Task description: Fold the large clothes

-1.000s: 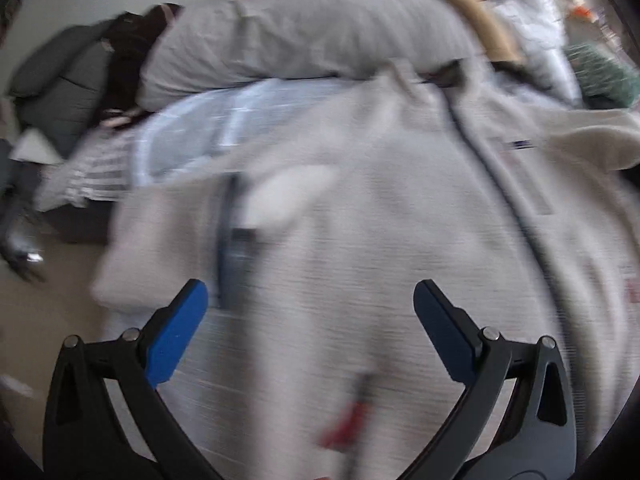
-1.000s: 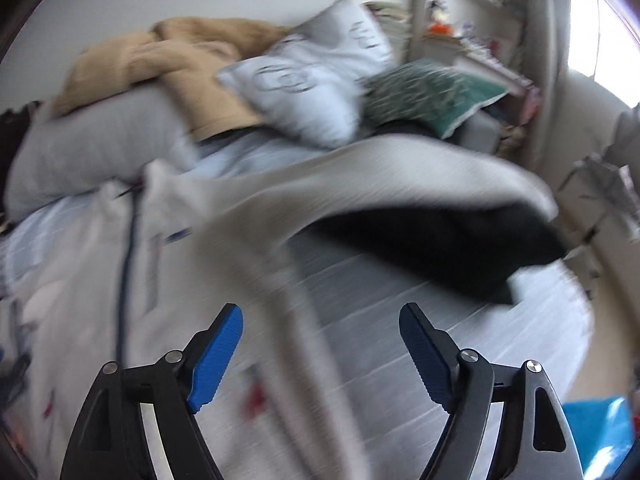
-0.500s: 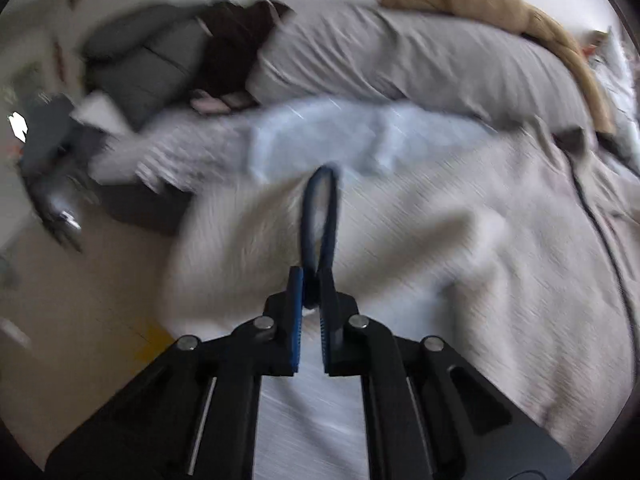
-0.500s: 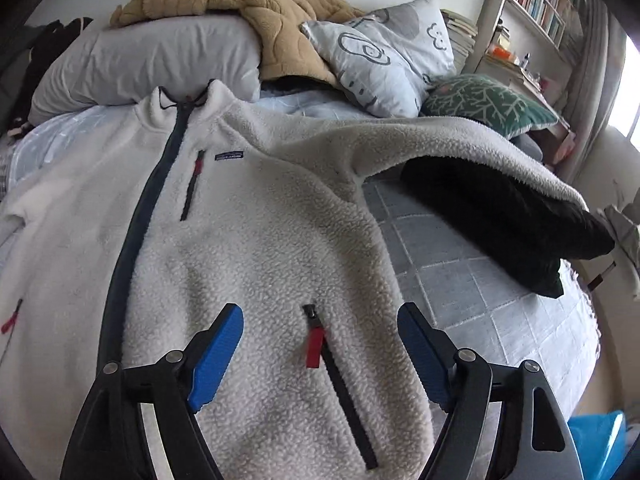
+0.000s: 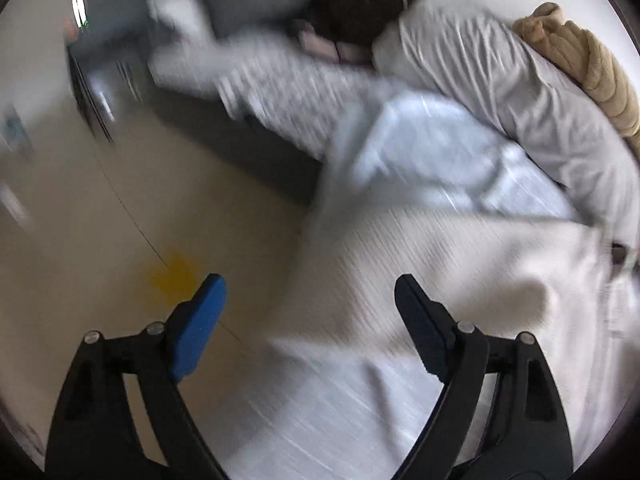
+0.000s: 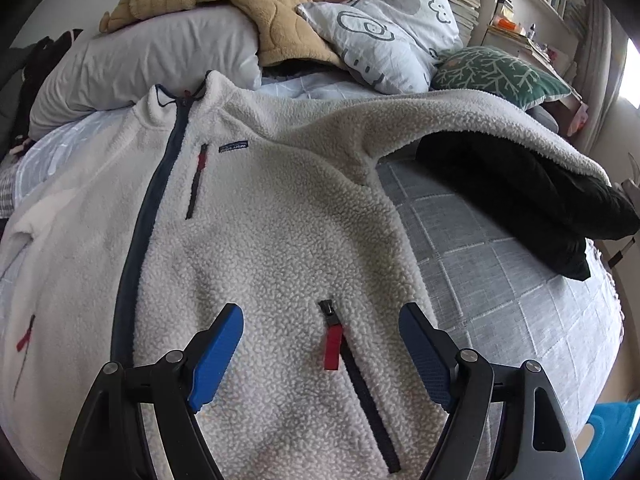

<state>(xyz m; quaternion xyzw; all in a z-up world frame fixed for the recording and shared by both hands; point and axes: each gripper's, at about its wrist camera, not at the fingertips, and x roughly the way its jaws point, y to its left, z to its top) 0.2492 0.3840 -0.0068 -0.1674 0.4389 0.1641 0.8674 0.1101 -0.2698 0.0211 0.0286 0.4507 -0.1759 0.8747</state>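
Observation:
A cream fleece jacket [image 6: 280, 216] with a navy front zipper lies face up on the bed, collar toward the pillows. Its right sleeve [image 6: 460, 116] stretches out over a folded black garment [image 6: 532, 196]. My right gripper [image 6: 320, 344] is open and empty, just above the jacket's lower pocket with the red zipper pull [image 6: 333, 346]. In the blurred left wrist view, my left gripper [image 5: 308, 320] is open and empty over the jacket's left edge [image 5: 440, 280] at the bed's side.
A grey pillow [image 6: 152, 64], a tan blanket [image 6: 256, 0], a printed pillow [image 6: 384, 28] and a green cushion [image 6: 496, 72] lie at the head of the bed. A grey checked bedspread [image 6: 500, 288] lies to the right. The floor [image 5: 140, 220] lies to the left.
My left gripper, shut on a dark loop of the jacket half a second ago, has opened and swung left toward the bed's edge. My right gripper stays open and has steadied over the pocket.

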